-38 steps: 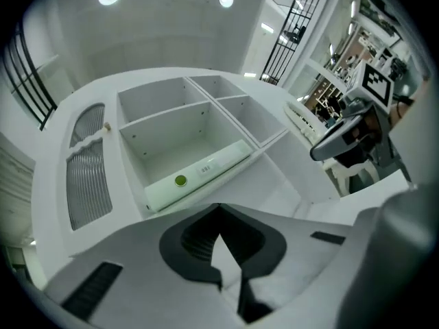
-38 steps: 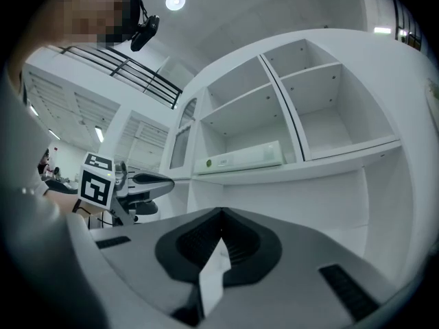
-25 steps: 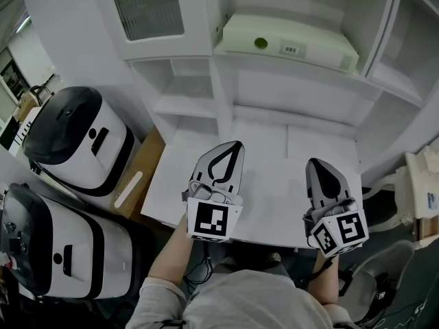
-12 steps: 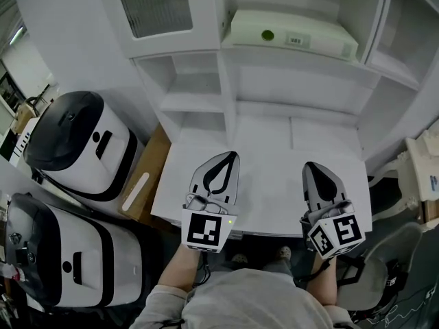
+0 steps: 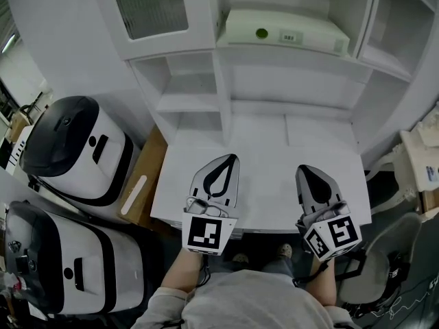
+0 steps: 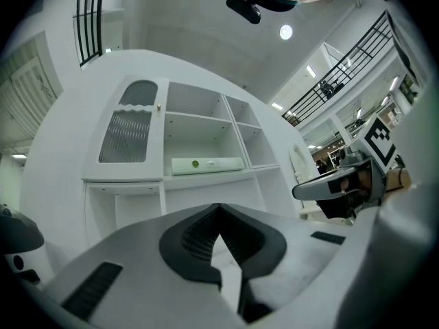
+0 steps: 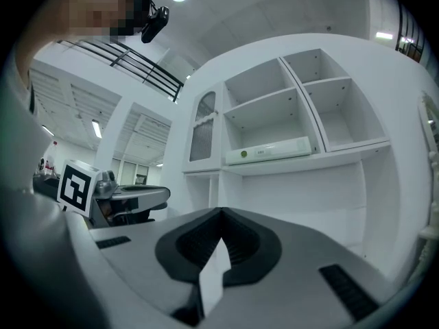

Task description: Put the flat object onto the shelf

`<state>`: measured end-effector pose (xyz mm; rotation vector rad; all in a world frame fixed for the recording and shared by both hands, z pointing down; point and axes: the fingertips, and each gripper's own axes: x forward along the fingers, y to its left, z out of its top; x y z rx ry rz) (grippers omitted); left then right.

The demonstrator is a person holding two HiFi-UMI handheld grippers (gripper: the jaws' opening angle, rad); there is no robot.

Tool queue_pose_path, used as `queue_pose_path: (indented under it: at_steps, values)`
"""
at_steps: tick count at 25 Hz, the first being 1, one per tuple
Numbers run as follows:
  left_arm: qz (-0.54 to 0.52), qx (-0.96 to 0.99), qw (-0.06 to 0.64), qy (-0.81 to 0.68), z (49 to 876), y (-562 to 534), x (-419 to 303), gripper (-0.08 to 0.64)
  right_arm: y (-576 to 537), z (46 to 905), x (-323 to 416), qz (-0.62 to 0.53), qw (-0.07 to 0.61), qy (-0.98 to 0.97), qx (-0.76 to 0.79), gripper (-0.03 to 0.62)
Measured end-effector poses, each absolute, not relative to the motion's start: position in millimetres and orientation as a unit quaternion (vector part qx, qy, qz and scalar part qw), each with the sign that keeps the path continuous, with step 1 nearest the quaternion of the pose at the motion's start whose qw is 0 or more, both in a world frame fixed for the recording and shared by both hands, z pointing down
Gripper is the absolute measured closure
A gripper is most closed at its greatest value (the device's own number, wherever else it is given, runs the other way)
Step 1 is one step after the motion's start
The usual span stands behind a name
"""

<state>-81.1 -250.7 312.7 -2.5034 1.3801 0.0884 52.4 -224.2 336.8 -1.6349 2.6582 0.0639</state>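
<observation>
The flat box (image 5: 281, 31) lies on the shelf (image 5: 384, 70) above the worktop (image 5: 274, 149). It fills most of the wide middle bay, with its long front face along the shelf's front edge. That face carries a round green mark and a small barcode label.

It looks stiff, smooth-skinned and probably light for its length, so a pinch at one point would likely let it swing or slip. The safer hold is one gripper at each short end, or on the front edge either side of the label. I judge the task as good as done.

The left gripper (image 5: 230, 160) and the right gripper (image 5: 305, 171) hover over the near edge of the worktop, well apart from the box. Each is pressed together on nothing and pointing toward the shelves.

Nothing on the worktop lies between them and the shelf. The upright at the box's left end and the board above it leave little room for lifting or tilting.

Off the worktop's left edge are a carton (image 5: 145, 184) and two white-and-black cases (image 5: 72, 146). A chair (image 5: 381, 273) is off its near right corner.
</observation>
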Motion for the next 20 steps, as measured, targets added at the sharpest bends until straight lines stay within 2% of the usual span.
queue_pose_path:
  at_steps: [20]
  values:
    - [0.045,-0.863,0.125,0.487,315.0,-251.6,-88.3,0.546,-226.2,337.1,48.8,0.022,0.007,0.851,-0.525,0.583]
